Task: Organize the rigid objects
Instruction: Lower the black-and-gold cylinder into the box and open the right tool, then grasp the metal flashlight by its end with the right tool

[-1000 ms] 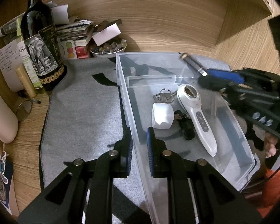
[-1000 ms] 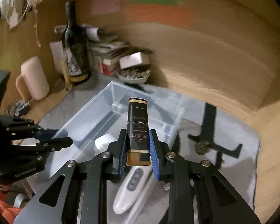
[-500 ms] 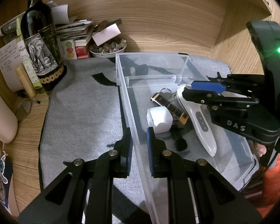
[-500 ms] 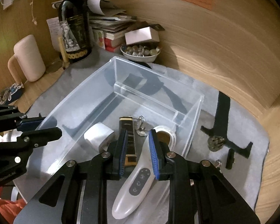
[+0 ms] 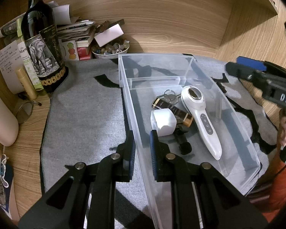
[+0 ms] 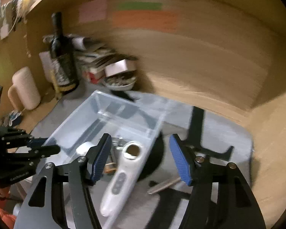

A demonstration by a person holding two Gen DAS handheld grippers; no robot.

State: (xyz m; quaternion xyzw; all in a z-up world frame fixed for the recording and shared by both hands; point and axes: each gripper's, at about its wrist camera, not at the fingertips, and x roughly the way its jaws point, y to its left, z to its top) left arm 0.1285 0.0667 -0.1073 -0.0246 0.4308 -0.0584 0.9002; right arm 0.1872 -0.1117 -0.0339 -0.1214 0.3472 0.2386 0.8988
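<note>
A clear plastic bin [image 5: 244,133] lies on a grey mat. In it lie a white handheld device [image 5: 202,118], a white cap-like box [image 5: 163,121], a black and gold lighter-like bar [image 5: 171,109], keys [image 5: 169,95] and a small black part [image 5: 183,143]. My left gripper [image 5: 142,145] is shut on the bin's left wall [image 5: 131,105]. My right gripper [image 6: 141,158] is open and empty above the bin's right side [image 6: 154,135]; it also shows at the right of the left wrist view [image 5: 246,66]. The white device [image 6: 122,175] shows blurred between its fingers.
A wine bottle [image 5: 42,47], stacked papers [image 5: 76,32], a bowl of stones [image 5: 110,49] and a cream mug [image 5: 2,122] stand at the back left against the wooden wall. Black parts [image 6: 196,131] and a silver strip [image 6: 164,185] lie on the mat right of the bin.
My right gripper carried the black and gold bar down into the bin, let it go, opened wide and pulled back to the right. My left gripper stayed on the bin wall.
</note>
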